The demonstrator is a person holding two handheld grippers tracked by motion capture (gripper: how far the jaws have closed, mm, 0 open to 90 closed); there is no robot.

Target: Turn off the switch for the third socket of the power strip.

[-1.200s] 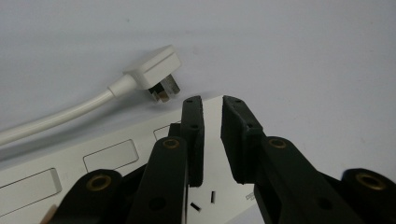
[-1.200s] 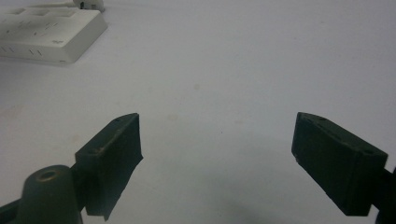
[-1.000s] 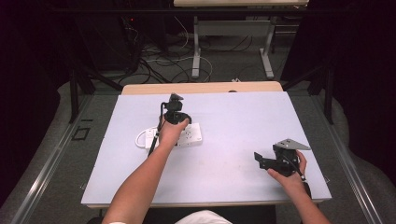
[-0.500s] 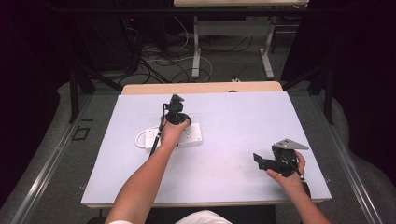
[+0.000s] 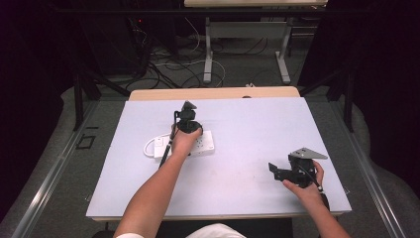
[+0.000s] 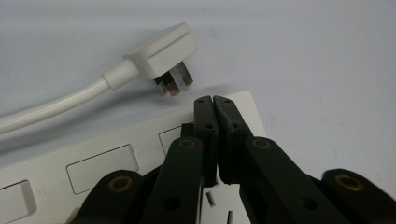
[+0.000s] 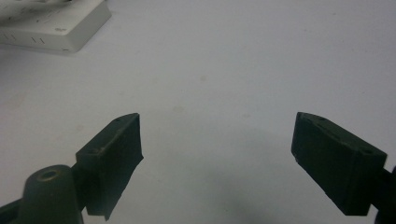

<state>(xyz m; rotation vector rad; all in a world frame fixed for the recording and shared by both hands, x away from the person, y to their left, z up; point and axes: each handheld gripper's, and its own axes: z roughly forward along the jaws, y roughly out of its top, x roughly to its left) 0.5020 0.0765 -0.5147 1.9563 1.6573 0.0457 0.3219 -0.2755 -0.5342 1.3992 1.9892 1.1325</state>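
Left gripper view: clenched left gripper (image 6: pixel 213 100) hovering over the end of the white power strip (image 6: pixel 107 163), with nothing showing between its jaws.
The plug (image 6: pixel 161 53) is lying on the table (image 5: pixel 247 124) just past the strip's end, beyond the fingertips and slightly left, prongs pointing toward the strip, its cord (image 6: pixel 51 105) trailing off leftward; whether the tips are touching the strip is hard to tell. The right gripper (image 7: pixel 217 140) is resting well apart, jaws spread and empty, so the left hand is lying much nearer the plug.
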